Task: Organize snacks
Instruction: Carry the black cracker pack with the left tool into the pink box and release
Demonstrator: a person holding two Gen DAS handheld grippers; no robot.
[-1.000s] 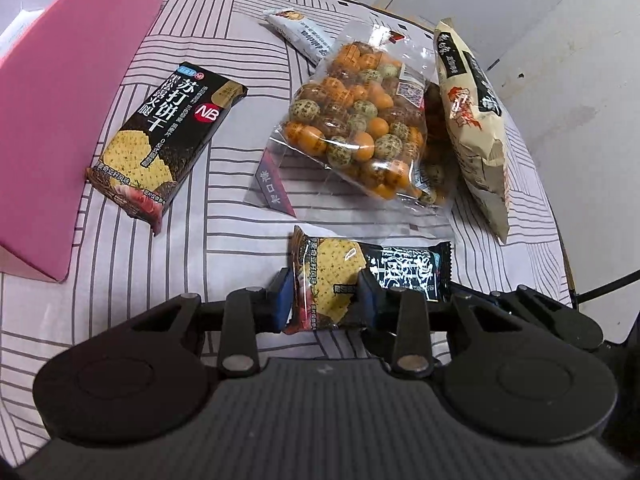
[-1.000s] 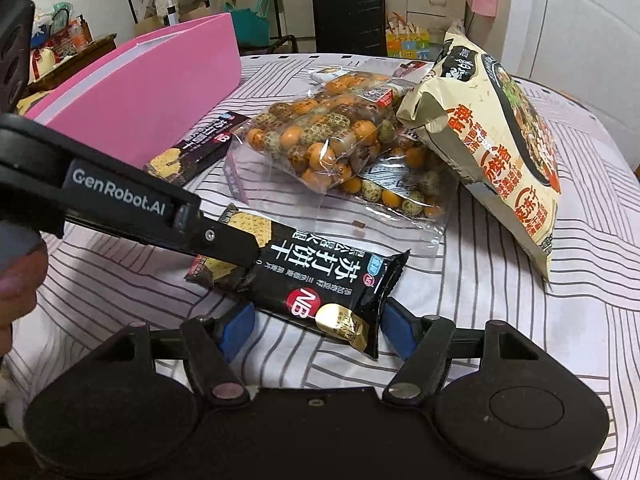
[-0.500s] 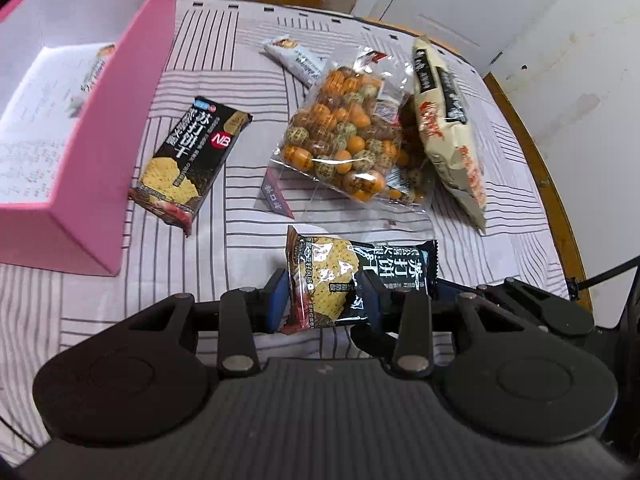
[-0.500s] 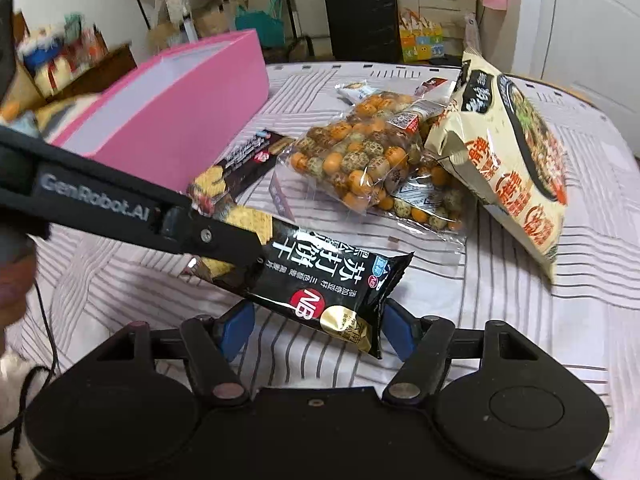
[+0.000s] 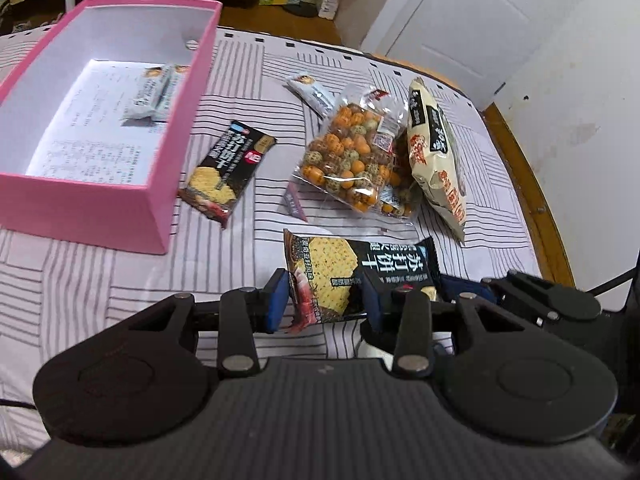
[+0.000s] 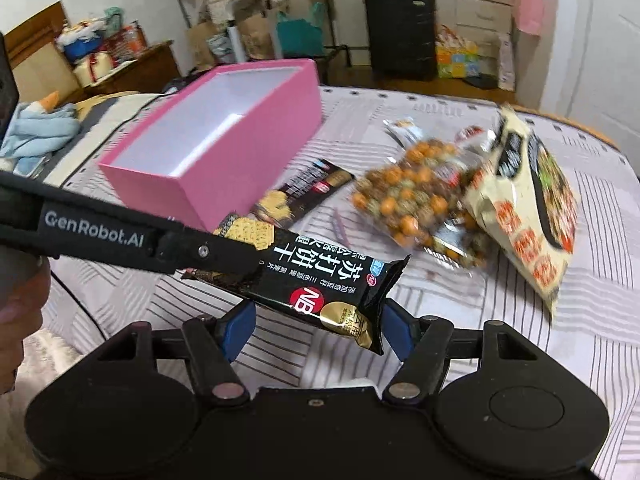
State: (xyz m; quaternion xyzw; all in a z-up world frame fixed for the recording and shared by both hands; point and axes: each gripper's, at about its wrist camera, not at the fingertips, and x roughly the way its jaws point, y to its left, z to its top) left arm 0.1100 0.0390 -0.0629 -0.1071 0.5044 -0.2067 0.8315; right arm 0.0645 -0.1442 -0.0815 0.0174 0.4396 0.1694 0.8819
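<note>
Striped tablecloth (image 5: pixel 224 264), pink box (image 5: pixel 160 204) at left edge. Got black cracker pack (image 5: pixel 360 268) pinched at both ends, left gripper (image 5: pixel 322 300) and right gripper (image 6: pixel 316 326), clear of cloth. Next: swing over box, drop in.

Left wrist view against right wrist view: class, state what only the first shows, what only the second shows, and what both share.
Only the left wrist view shows the pink box's floor, where a white snack packet lies, and the white door.

Only the right wrist view shows the black suitcase, cluttered shelves and a light blue cloth.

Both show the black cracker packet gripped at either end by the left gripper and right gripper, a second cracker packet on the striped cloth, the bag of coated nuts and the cream snack bag.
</note>
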